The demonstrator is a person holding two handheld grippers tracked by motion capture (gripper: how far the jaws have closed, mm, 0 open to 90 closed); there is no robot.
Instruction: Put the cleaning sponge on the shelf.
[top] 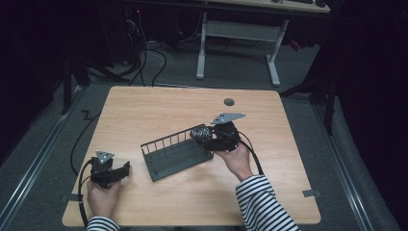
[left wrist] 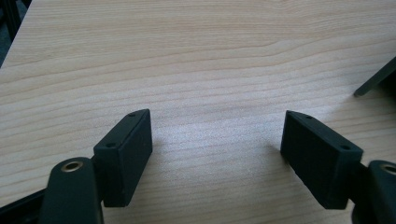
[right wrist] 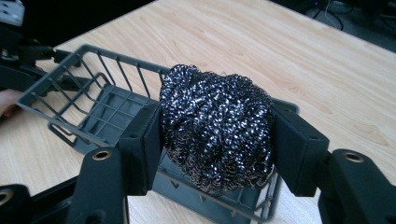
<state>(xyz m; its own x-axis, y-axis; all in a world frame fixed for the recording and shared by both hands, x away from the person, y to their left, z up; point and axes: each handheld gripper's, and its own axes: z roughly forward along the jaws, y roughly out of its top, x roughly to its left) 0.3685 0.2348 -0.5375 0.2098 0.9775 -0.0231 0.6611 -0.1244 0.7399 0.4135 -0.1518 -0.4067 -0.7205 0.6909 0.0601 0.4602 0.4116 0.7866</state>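
Right tool (right wrist: 217, 154) clamps steel wool scourer (right wrist: 217, 126) over near end of grey wire basket (right wrist: 93, 107). Left tool (left wrist: 217, 154) wide, empty, left of basket. Risk: scourer snags basket rim, or drops onto table (top: 144, 106).

Dim surroundings, evenly lit, sharp tabletop (top: 144, 110)

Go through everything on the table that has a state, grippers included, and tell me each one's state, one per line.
right gripper: shut on the steel wool scourer, held above the basket's near end.
steel wool scourer: clamped between the jaws, off the table.
basket: upright on the table, nothing visible inside.
left gripper: open, nothing between the jaws, low over bare table.
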